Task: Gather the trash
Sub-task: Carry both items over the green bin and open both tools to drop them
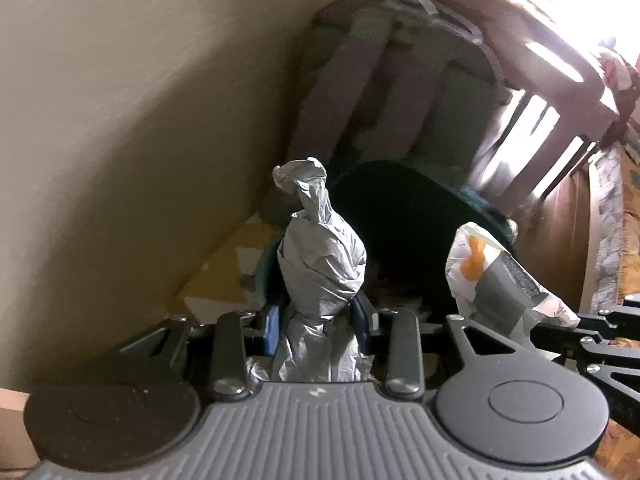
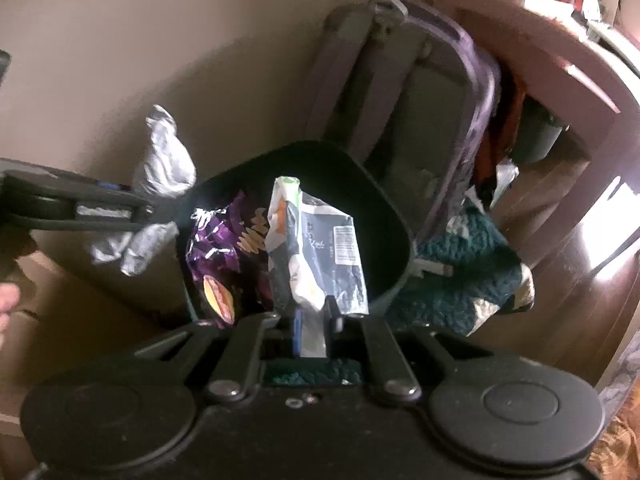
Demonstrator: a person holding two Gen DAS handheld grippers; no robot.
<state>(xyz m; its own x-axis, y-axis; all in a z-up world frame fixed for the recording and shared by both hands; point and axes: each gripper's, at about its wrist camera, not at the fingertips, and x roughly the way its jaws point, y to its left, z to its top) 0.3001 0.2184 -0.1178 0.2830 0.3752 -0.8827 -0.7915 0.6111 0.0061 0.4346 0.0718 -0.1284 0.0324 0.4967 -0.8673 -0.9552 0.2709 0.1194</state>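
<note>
My left gripper (image 1: 318,316) is shut on a crumpled grey plastic bag (image 1: 320,256), held upright just left of a dark trash bin (image 1: 400,216). It also shows in the right wrist view (image 2: 160,160), clamped by the left gripper (image 2: 140,210). My right gripper (image 2: 316,320) is shut on a white and dark snack wrapper (image 2: 316,248) above the open bin (image 2: 392,216). The wrapper also shows in the left wrist view (image 1: 492,276), held by the right gripper (image 1: 576,322). A purple chip bag (image 2: 224,252) lies in the bin.
A beige wall (image 1: 120,120) runs on the left. A grey and purple folded chair (image 2: 420,92) leans behind the bin. A dark teal rug (image 2: 472,276) lies to the right. A wooden shelf (image 2: 560,64) and wooden floor (image 2: 560,280) are at the far right.
</note>
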